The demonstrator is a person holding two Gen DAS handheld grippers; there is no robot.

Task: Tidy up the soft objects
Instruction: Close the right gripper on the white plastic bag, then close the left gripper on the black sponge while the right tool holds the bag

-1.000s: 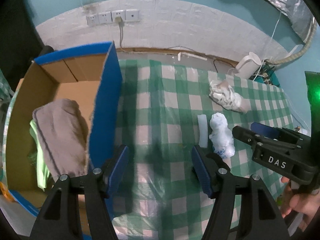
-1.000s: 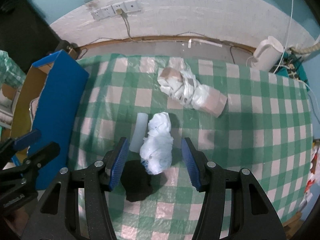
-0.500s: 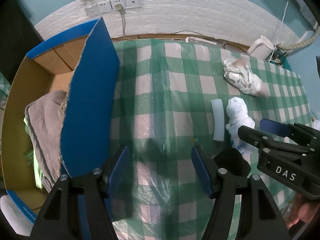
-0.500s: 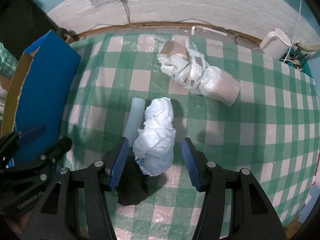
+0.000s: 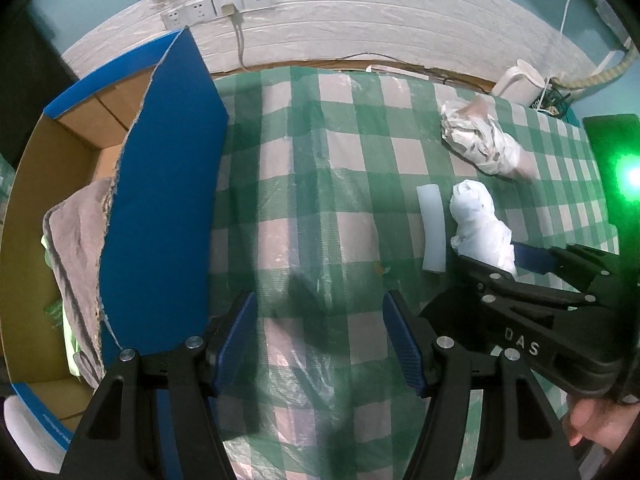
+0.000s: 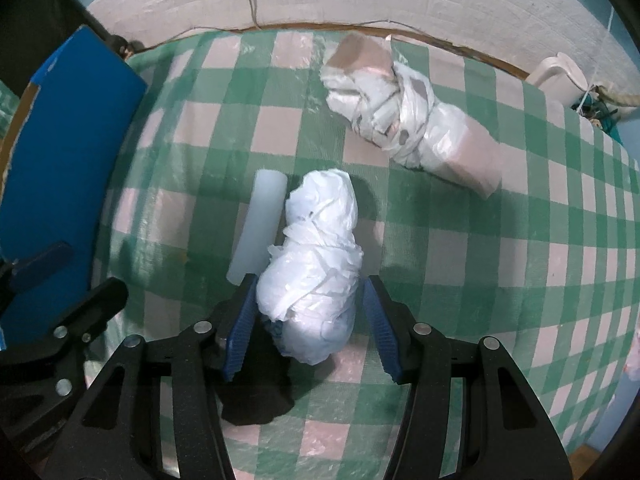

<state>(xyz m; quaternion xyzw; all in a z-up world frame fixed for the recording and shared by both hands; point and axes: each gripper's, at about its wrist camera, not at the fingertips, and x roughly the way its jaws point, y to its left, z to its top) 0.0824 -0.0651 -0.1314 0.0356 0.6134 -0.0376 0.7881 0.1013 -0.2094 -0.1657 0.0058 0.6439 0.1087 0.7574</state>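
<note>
Left wrist view: left gripper (image 5: 320, 336) spread, empty, above checked tablecloth (image 5: 328, 152); cardboard box (image 5: 60, 152) already holds grey towel (image 5: 76, 240); two bundles remain.

Right wrist view: right gripper (image 6: 308, 320) wide apart, straddling white bag bundle (image 6: 316, 256), closer than a second ago, beside foam strip (image 6: 260, 224). Wrapped bundle (image 6: 408, 120) untouched.
</note>
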